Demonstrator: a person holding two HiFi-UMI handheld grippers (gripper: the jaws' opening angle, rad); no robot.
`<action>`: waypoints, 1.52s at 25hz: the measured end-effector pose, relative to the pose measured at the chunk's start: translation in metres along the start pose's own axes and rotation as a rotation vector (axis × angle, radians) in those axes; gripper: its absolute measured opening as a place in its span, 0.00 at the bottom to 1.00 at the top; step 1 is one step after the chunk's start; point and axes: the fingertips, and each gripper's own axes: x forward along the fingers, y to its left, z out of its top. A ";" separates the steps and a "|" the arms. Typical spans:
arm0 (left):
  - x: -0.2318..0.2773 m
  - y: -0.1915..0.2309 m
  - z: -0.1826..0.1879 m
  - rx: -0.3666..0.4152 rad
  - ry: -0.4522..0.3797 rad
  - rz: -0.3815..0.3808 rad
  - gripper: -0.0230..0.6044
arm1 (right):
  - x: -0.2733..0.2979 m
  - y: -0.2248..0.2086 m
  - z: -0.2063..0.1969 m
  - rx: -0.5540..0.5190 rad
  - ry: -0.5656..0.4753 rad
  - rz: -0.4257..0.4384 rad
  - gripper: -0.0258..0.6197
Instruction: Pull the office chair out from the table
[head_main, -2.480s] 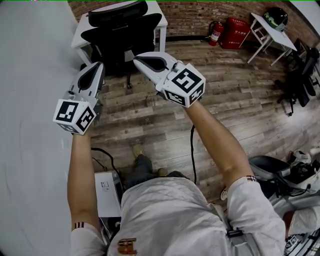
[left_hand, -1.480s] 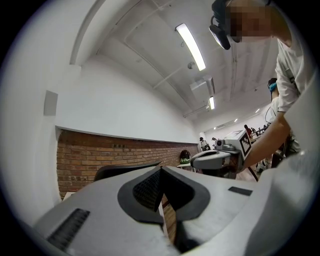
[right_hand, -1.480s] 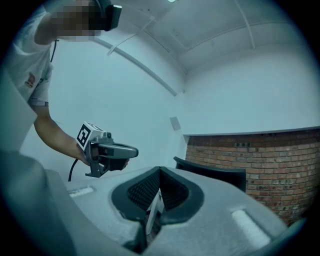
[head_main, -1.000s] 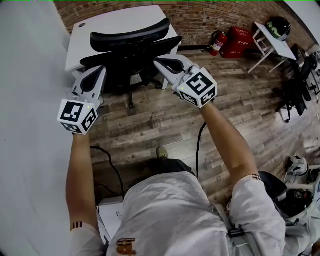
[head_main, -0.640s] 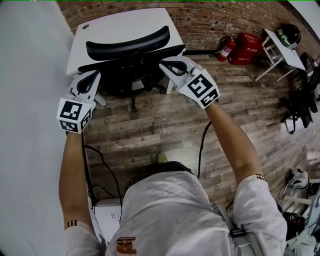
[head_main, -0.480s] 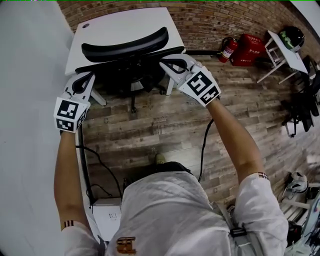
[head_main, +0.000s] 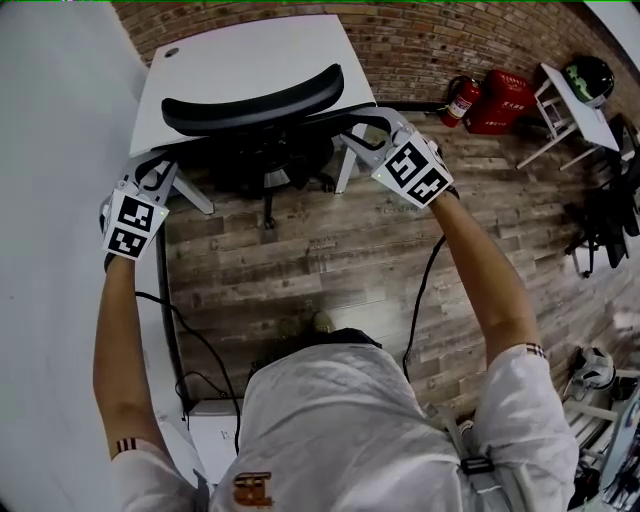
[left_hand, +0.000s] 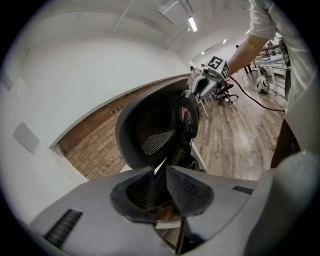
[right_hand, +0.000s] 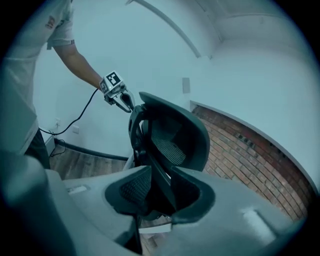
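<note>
Wood-plank floor (head_main: 330, 250) runs up to a brick wall (head_main: 400, 40), and a white table (head_main: 250, 50) stands against that wall at the top of my head view. The office chair (head_main: 255, 100), black with a curved mesh back, is tucked in at the table, its seat and base under the tabletop's near edge. Two white table legs (head_main: 345, 170) slant down on either side of its base.

I have the left gripper (head_main: 152, 170) at the left edge of the chair back and the right gripper (head_main: 358, 135) at the right edge, so they face each other across it. In the left gripper view the jaws are opening, with only a narrow gap so far and the dark edge of the backrest in it. In the right gripper view the jaws are opening wider, with a dark bar of the chair frame between the pads. I cannot see either pair clamping on the frame.

A black cable (head_main: 420, 300) trails over the planks below the right arm. Another (head_main: 172, 330) runs along the white wall on the left, down to a white box (head_main: 215, 440) by my operator's legs. Well off to the right, a red fire extinguisher (head_main: 460, 97) and a red case (head_main: 505, 100) rest against the brick. Farther right are a small white table (head_main: 575, 110) with a dark helmet (head_main: 587, 75) on it and a second black chair (head_main: 605, 215).
</note>
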 end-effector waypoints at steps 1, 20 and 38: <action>0.003 0.002 -0.004 0.018 0.016 -0.008 0.17 | 0.002 -0.002 -0.006 -0.006 0.021 0.002 0.23; 0.075 0.014 -0.071 0.267 0.302 -0.269 0.41 | 0.065 -0.038 -0.083 -0.199 0.365 0.198 0.47; 0.116 -0.005 -0.096 0.375 0.365 -0.419 0.37 | 0.112 -0.012 -0.119 -0.328 0.524 0.454 0.39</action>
